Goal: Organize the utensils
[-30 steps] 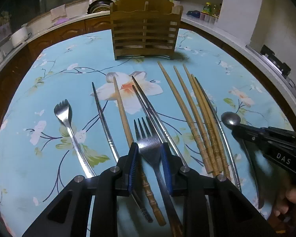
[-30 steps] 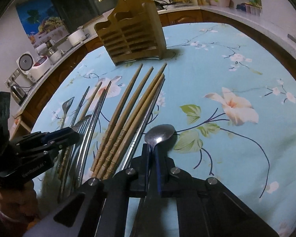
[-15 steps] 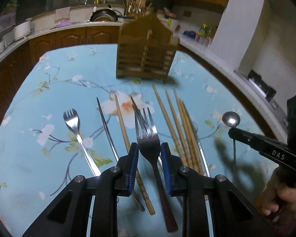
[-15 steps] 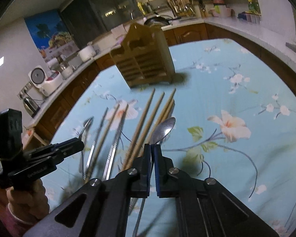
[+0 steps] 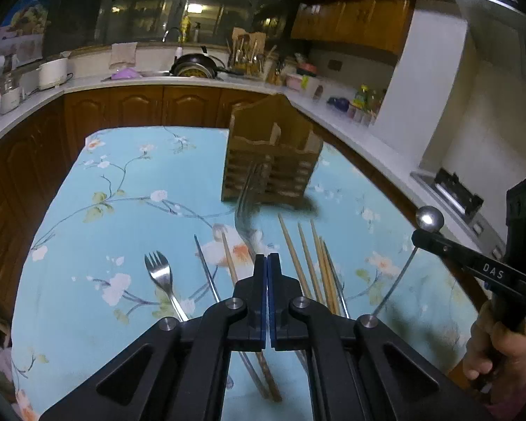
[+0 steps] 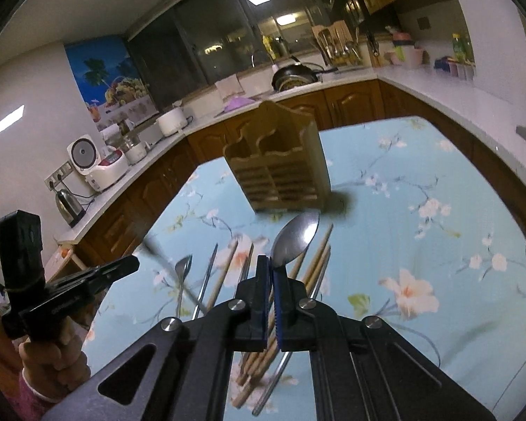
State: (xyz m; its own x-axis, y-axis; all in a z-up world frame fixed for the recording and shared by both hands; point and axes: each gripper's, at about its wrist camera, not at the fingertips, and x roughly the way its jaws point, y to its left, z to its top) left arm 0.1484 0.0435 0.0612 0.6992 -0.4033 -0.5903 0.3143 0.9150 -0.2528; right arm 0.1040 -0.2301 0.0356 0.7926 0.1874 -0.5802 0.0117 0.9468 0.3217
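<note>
Both utensils had risen off the counter (image 5: 70, 210): left tongs (image 5: 267, 263) pinched the fork (image 5: 245, 207), right tongs (image 6: 270, 273) pinched the spoon (image 6: 294, 240). Carrying each upright toward separate wooden caddy (image 6: 280, 172) slots would avoid snagging.

The held fork (image 5: 246, 207) is motion-blurred, its handle hidden behind the left gripper (image 5: 267, 263); the spoon (image 6: 295, 240) handle disappears between the right gripper (image 6: 270, 266) pads

Both hand-held grippers are matte black — the left hand-held gripper (image 5: 267, 263) and right hand-held gripper (image 6: 270, 270) have blue pads, silver screws, white lettering; pink knitted sleeve (image 6: 29, 391) cuffs.
</note>
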